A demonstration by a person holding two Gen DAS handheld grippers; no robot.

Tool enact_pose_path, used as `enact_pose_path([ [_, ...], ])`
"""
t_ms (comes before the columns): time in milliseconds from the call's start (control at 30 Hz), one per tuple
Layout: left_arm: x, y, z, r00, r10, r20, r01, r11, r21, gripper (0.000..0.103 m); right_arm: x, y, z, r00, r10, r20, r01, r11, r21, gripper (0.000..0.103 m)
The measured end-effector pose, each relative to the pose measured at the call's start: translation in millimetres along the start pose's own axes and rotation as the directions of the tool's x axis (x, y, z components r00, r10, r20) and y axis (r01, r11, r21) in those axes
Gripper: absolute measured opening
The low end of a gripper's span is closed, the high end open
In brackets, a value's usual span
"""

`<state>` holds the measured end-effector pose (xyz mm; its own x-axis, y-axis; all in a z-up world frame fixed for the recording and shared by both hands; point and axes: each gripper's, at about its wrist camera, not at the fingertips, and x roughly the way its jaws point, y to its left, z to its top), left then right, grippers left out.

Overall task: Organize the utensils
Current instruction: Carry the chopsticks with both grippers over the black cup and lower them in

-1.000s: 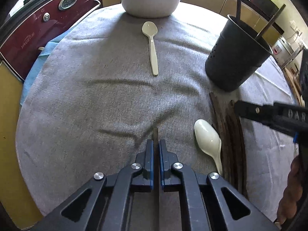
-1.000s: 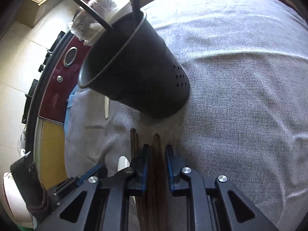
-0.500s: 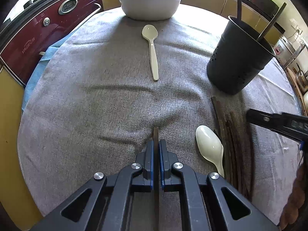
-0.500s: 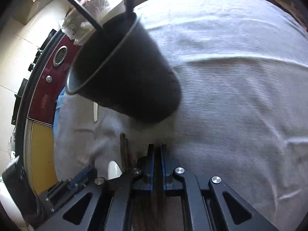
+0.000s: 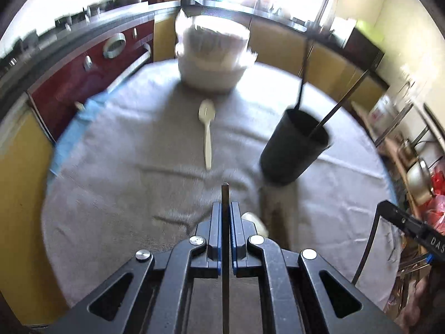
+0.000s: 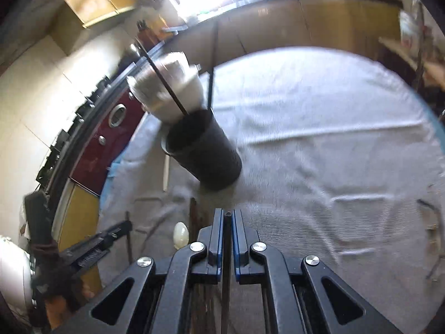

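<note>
left gripper [image 5: 225, 214] has its fingers pinching a thin dark chopstick [image 5: 225, 194], tip poking out just past them. right gripper [image 6: 228, 222] likewise, fingers pressed on a second chopstick [image 6: 228, 215]; in the left view that stick [image 5: 367, 247] hangs down from the right gripper, steeply tilted. black utensil cup [image 5: 294, 150] stands on the grey-clothed counter [image 5: 125, 172], two dark sticks already leaning in it. more dark chopsticks [image 6: 193, 214] lie on the cloth near the cup's base, a cream spoon [image 6: 180, 235] beside them, another cream spoon [image 5: 207, 128] further off toward the white bowl [image 5: 214, 66]. risks, as i judge them: thin sticks can swivel or slip in a one-point pinch; a long tilted stick may strike the cup rim or the leaning sticks and tip the cup; both hands near the cup together may collide.
</note>
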<state>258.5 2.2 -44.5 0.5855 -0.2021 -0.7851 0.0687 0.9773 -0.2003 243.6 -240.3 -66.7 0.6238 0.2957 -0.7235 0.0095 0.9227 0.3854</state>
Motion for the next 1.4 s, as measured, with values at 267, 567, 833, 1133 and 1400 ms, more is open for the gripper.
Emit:
enact_pose_path([
  [267,-53.6,-19.9,-9.9,0.988,-0.057,0.145,0.053,0.998,0.031,0.005,-80.6,29.3,-12.5,0.988,0.013,0.155,-0.001,0.997,-0.072,0.006],
  [567,-82.5,-42.1,-4.6,0.970,-0.063,0.237,0.042,0.995,0.091,0.005,-120.7,38.0,-7.4,0.972,0.021,0.233,0.001,0.995,-0.096,0.006],
  [833,-80.4,-39.1,3.8,0.971,-0.053,0.234,0.037,0.997,0.071,0.005,-131.6,44.3,2.6,0.967,0.036,0.253,-0.007,0.993,-0.114,0.006],
  [1133,-84.9,-38.1,52.4,0.940,-0.064,0.336,0.065,0.998,0.009,0.005,-138.6,51.6,30.8,0.960,0.053,0.276,-0.017,0.991,-0.130,0.006],
  [1400,-85.0,-53.3,127.9,0.879,-0.108,0.465,0.123,0.992,-0.002,0.005,-143.6,59.0,82.5,0.947,0.087,0.308,-0.047,0.990,-0.136,0.006],
])
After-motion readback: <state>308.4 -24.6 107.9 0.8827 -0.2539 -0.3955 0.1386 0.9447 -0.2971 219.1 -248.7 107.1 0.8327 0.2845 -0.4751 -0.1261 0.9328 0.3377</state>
